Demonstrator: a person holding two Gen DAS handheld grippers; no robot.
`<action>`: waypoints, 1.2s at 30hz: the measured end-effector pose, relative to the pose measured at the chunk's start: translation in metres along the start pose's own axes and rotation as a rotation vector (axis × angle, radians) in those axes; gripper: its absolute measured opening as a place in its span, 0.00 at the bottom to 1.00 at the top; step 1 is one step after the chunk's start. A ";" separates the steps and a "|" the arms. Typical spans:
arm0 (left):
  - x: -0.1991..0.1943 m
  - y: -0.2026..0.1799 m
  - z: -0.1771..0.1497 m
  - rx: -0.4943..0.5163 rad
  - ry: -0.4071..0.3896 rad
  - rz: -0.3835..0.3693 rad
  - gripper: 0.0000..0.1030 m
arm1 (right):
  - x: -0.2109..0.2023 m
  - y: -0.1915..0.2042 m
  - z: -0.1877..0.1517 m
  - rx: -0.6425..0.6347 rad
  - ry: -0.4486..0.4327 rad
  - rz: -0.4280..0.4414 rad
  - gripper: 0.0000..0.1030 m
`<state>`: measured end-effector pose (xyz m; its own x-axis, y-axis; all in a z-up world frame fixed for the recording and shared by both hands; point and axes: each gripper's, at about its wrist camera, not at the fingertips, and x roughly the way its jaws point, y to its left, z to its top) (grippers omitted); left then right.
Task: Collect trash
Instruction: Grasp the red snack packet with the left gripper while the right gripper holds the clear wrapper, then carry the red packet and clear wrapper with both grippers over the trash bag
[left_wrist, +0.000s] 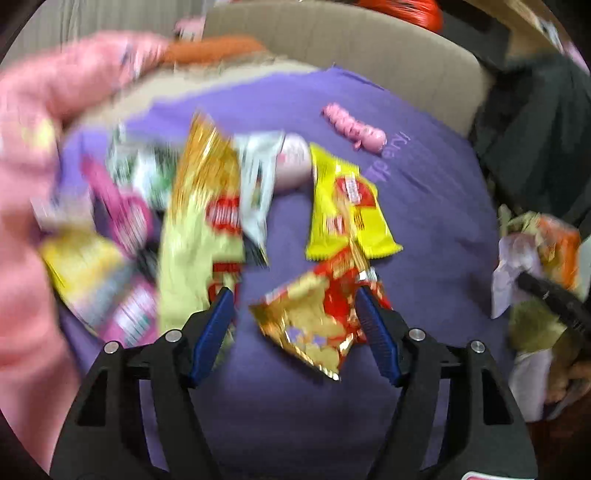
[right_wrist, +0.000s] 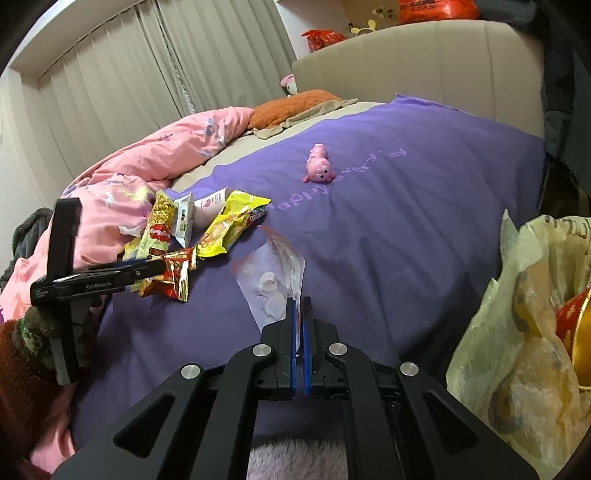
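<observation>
Snack wrappers lie on a purple bedspread. My left gripper is open, its blue fingers on either side of a red and gold wrapper, which also shows in the right wrist view. A yellow wrapper lies just beyond, and a gold and pale green wrapper to the left. My right gripper is shut on a clear plastic bag with white pieces inside and holds it above the bed. The left gripper shows from the side there.
A pink toy caterpillar lies mid-bed. A pink duvet is bunched on the left. A pale plastic trash bag with wrappers inside hangs at the right. A beige headboard stands behind. A white tube lies among the wrappers.
</observation>
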<state>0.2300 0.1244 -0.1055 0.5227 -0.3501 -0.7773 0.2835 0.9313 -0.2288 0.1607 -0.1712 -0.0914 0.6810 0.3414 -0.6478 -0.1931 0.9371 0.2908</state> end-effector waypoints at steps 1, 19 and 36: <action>0.003 0.000 -0.004 -0.026 0.026 -0.041 0.63 | 0.000 -0.001 -0.001 0.004 0.005 -0.005 0.05; -0.024 -0.026 -0.004 0.089 -0.047 -0.112 0.68 | 0.006 0.002 -0.006 0.010 0.035 -0.042 0.05; -0.031 -0.040 -0.009 0.004 -0.081 -0.066 0.07 | -0.022 0.018 0.000 -0.027 -0.046 -0.027 0.05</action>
<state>0.1958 0.0992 -0.0777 0.5661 -0.4180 -0.7105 0.3224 0.9055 -0.2758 0.1417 -0.1618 -0.0718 0.7182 0.3124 -0.6218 -0.1921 0.9479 0.2542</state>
